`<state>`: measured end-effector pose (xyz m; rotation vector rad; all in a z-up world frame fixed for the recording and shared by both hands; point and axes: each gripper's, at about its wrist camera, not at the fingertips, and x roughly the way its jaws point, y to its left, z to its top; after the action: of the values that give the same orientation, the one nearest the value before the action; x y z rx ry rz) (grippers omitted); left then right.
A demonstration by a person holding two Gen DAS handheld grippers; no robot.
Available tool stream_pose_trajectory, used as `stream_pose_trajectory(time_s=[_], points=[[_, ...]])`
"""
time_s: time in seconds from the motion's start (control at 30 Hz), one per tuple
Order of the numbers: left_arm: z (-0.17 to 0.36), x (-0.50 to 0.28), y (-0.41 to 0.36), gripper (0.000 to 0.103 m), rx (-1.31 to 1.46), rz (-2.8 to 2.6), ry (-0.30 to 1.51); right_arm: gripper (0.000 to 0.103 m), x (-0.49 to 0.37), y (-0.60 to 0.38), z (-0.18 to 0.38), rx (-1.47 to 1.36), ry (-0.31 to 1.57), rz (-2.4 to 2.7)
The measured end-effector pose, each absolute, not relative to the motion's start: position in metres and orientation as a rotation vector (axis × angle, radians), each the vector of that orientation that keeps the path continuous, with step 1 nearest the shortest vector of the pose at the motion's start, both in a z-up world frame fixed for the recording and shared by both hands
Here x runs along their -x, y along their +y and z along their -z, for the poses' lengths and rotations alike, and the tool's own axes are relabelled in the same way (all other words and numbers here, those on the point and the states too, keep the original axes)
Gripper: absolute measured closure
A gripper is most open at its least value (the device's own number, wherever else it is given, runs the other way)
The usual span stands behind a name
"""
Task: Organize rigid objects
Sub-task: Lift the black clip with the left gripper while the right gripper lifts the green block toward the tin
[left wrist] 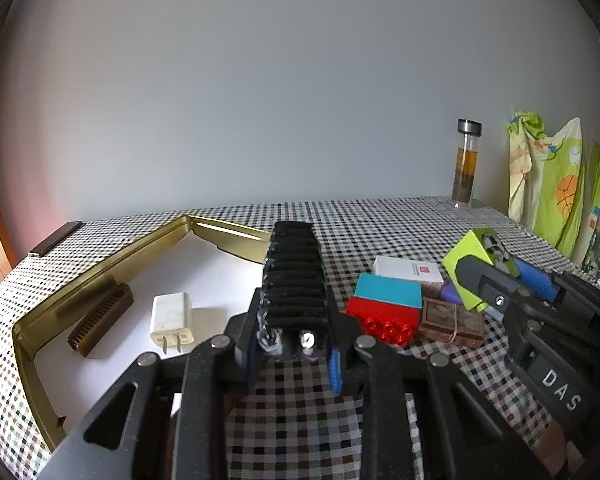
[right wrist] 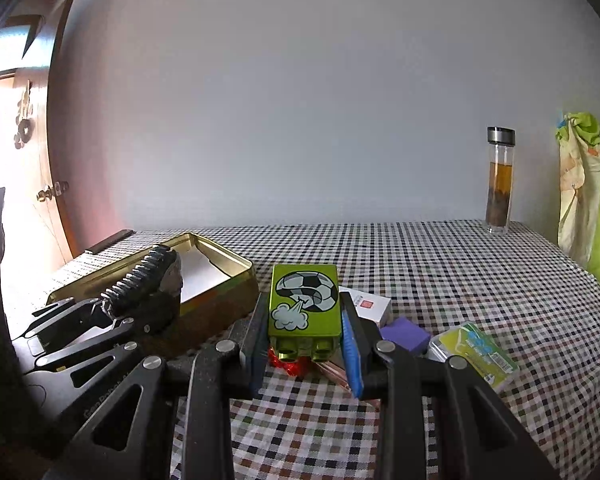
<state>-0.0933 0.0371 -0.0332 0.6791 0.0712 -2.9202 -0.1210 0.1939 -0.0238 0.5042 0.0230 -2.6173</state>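
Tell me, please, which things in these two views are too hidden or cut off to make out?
- Left wrist view: the brown bundle and purple block sit partly behind the right gripper and its green brick.
- Right wrist view: the red brick is mostly hidden under the green brick.
- Right wrist view: the gold tin's contents are screened by the left gripper.

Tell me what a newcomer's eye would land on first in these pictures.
First, the lime-green block with a football print, clamped in the right tool above the checked tablecloth. Next, the ribbed black object gripped by the left tool beside the open gold tin, which holds a white charger and a brown comb.
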Motion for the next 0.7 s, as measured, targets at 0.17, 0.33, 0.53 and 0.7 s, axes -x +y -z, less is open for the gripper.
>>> stream_pose_trajectory(time_s=[0.17, 0.33, 0.53, 0.7], points=[[0.031, 0.089, 0.036, 0.079, -0.642, 2.931, 0.095, 0.069, 0.118, 0.192, 0.022, -0.472, 0.018, 2.61], [0.028, 0.078, 0.032, 0.079, -0.565, 2.922, 0.097, 0.069, 0.113, 0.189, 0.02, -0.426, 0.019, 2.601], [0.026, 0.076, 0.02, 0.079, -0.56, 2.907, 0.121, 0.069, 0.109, 0.178, 0.019, -0.401, 0.034, 2.585], [0.026, 0.073, 0.011, 0.079, -0.548, 2.886, 0.12, 0.069, 0.107, 0.169, 0.018, -0.389, 0.056, 2.573]])
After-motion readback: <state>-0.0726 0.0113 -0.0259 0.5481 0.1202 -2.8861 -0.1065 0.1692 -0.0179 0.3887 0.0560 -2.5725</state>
